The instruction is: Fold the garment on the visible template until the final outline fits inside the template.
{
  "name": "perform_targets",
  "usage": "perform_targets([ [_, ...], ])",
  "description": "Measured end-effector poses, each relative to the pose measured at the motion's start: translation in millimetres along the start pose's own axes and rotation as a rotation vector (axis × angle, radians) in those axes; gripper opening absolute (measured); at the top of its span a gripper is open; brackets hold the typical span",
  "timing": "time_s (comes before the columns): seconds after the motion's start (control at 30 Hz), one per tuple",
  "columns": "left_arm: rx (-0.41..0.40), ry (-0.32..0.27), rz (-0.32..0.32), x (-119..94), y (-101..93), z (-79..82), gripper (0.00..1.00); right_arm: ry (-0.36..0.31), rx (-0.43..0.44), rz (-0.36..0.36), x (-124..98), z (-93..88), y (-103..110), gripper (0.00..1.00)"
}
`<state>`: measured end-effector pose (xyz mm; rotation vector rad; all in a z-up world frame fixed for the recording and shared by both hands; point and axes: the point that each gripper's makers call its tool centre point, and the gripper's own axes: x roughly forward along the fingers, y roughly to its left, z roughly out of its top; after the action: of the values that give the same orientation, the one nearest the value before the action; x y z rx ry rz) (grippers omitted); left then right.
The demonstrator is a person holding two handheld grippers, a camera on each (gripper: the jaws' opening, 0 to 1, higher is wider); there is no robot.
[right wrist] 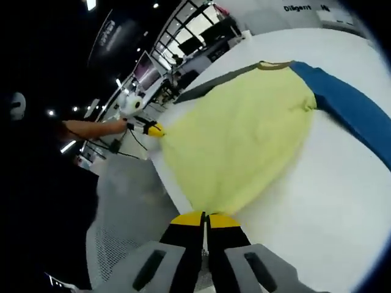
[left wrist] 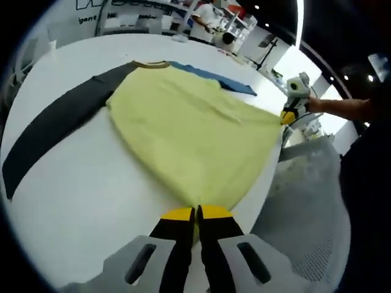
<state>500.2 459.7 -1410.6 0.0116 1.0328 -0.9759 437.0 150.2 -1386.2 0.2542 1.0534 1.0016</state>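
- Left gripper [left wrist: 196, 213]: jaws closed on hem corner of yellow shirt [left wrist: 189, 134].
- Right gripper [right wrist: 206, 218]: clamped on other hem corner.
- Shirt flat on white table [left wrist: 79, 195], hem at table edge, sleeves out: dark [left wrist: 55, 128], blue [right wrist: 348, 113].

One yellow-green long-sleeved garment [left wrist: 183, 134] lies on one round white table [left wrist: 79, 201]. It has two sleeves: one dark grey sleeve [left wrist: 58, 122] and one blue sleeve [right wrist: 351, 107]. Two yellow-tipped black tools are there: the left tool [left wrist: 195, 213] and the right tool [right wrist: 206, 220], each with two jaws.
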Motion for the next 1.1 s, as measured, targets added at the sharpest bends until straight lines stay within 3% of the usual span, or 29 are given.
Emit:
perform_targets([
  [0.17, 0.009, -0.005, 0.020, -0.1, 3.5, 0.0, 0.03, -0.048, -0.140, -0.158, 0.5, 5.2, -29.4, 0.00],
  [0.23, 0.004, -0.007, 0.021, 0.5, 3.3, 0.4, 0.03, -0.048, -0.157, -0.183, 2.6, 0.4, -34.5, 0.10],
  [0.3, -0.002, -0.014, 0.021, 0.7, 2.8, 2.1, 0.03, -0.009, -0.227, -0.229, 4.5, -9.9, -42.5, 0.21],
  [0.4, -0.007, -0.019, 0.020, 0.2, 2.8, 4.2, 0.03, 0.047, -0.279, -0.246, 11.1, -27.9, -43.6, 0.27],
  [0.5, -0.014, -0.028, 0.019, -2.0, 4.3, 9.0, 0.03, 0.060, -0.296, -0.274, 18.8, -36.3, -45.0, 0.36],
  [0.53, -0.022, -0.036, 0.017, -2.5, 6.0, 11.2, 0.03, 0.019, -0.312, -0.292, 20.6, -30.8, -43.3, 0.34],
  [0.57, -0.024, -0.044, 0.019, -3.6, 7.3, 14.1, 0.03, 0.052, -0.346, -0.289, 21.0, -38.6, -46.9, 0.32],
  [0.63, -0.027, -0.053, 0.023, -5.2, 9.5, 18.4, 0.03, 0.060, -0.386, -0.302, 23.0, -35.7, -51.9, 0.29],
  [0.83, -0.022, -0.061, 0.025, -5.8, 9.1, 24.0, 0.03, 0.027, -0.455, -0.315, 33.1, -21.2, -47.4, 0.25],
  [0.93, -0.014, -0.060, 0.028, -6.9, 10.3, 25.1, 0.03, -0.018, -0.404, -0.293, 34.5, -11.2, -40.4, 0.03],
  [0.97, -0.013, -0.062, 0.030, -7.6, 11.3, 25.3, 0.03, -0.047, -0.360, -0.284, 33.6, -5.9, -38.6, 0.00],
  [1.0, -0.014, -0.062, 0.031, -8.5, 11.7, 25.8, 0.03, -0.086, -0.233, -0.252, 32.4, 0.5, -34.5, 0.00],
  [1.03, -0.017, -0.063, 0.032, -9.6, 12.5, 25.9, 0.03, -0.104, -0.166, -0.224, 30.4, 5.3, -31.2, 0.00],
  [1.1, -0.016, -0.064, 0.037, -11.2, 14.4, 26.1, 0.03, -0.186, -0.082, -0.194, 22.5, 24.1, -30.6, 0.00],
])
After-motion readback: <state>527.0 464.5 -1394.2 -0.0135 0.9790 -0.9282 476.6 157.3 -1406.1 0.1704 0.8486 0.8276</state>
